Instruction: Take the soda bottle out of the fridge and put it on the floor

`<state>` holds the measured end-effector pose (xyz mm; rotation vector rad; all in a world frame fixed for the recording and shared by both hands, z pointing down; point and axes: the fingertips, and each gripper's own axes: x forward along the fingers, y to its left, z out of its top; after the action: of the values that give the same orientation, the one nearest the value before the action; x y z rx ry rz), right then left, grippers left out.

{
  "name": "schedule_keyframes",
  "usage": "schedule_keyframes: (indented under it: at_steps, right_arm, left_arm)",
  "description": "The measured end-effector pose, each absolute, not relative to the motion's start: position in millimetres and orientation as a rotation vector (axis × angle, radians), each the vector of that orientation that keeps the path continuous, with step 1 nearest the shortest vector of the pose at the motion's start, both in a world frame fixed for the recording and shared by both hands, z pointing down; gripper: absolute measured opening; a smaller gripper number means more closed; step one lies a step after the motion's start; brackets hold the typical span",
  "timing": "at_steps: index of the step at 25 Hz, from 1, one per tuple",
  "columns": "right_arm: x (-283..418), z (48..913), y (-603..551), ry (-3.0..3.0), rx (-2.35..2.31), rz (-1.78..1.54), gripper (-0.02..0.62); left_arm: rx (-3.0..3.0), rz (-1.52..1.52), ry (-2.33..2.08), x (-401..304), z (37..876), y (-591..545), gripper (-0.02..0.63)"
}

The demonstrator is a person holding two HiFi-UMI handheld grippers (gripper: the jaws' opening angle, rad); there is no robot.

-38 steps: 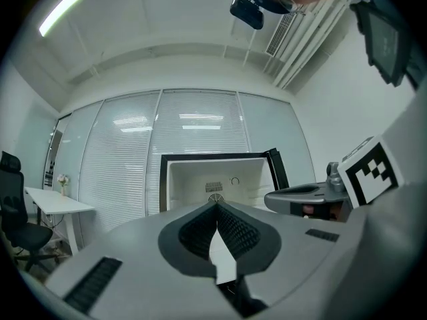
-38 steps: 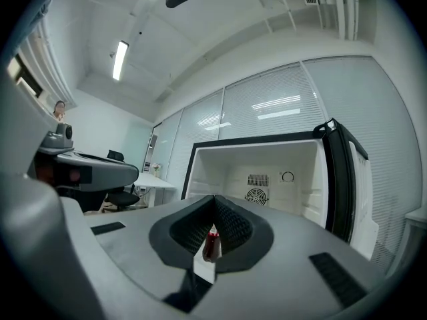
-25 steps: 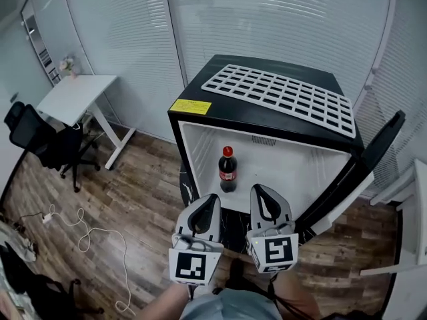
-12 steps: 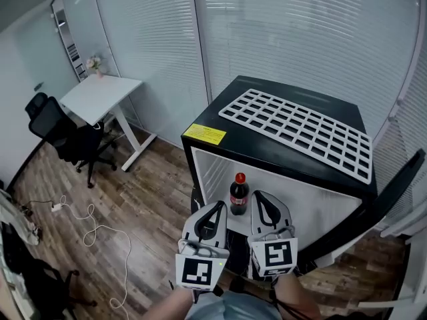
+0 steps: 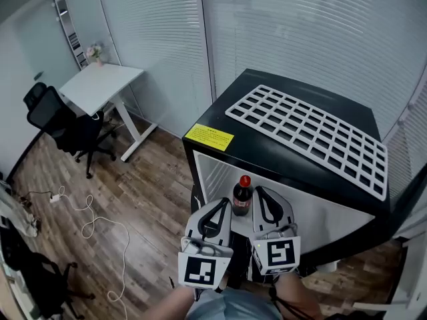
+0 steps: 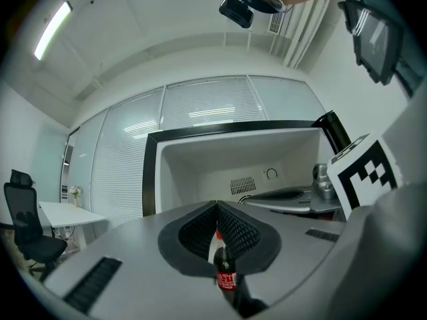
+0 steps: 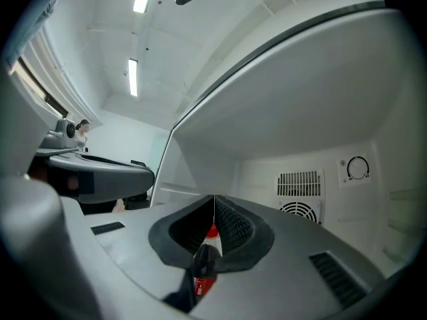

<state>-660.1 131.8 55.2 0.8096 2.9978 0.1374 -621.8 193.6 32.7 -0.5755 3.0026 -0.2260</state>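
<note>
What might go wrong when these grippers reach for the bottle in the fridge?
Both the left gripper and right gripper are shut, so nudging forward like this could tip the upright soda bottle over. The two sit close together, so they might bump each other at the fridge opening.

No wording can be read. The yellow sticker on the fridge rim beyond the left claw, and the red label on the bottle, carry print too small.

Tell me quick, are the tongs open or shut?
Left tongs: shut, holding nothing.
Right tongs: shut, holding nothing.
</note>
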Motion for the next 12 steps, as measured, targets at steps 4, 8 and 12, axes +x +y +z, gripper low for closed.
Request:
schedule_keyframes:
  at_steps: [4, 8, 12]
  right_arm:
    - [-666.7, 58.1, 141.6, 2.989, 0.889, 0.128, 0.13]
    - [-682.1, 66.0, 149.9, 3.009, 0.926, 0.143, 0.203]
    - [-692.7, 76.0, 157.2, 3.046, 0.951, 0.18, 0.216]
  left_arm:
    - [-0.603, -0.224, 3.008, -629.9, 35.9, 193.2, 0.016]
    - [-0.622, -0.214, 3.01, -639.5, 37.8, 193.7, 0.016]
    - [-0.654, -0.222, 3.015, -643.4, 39.5, 191.6, 0.017]
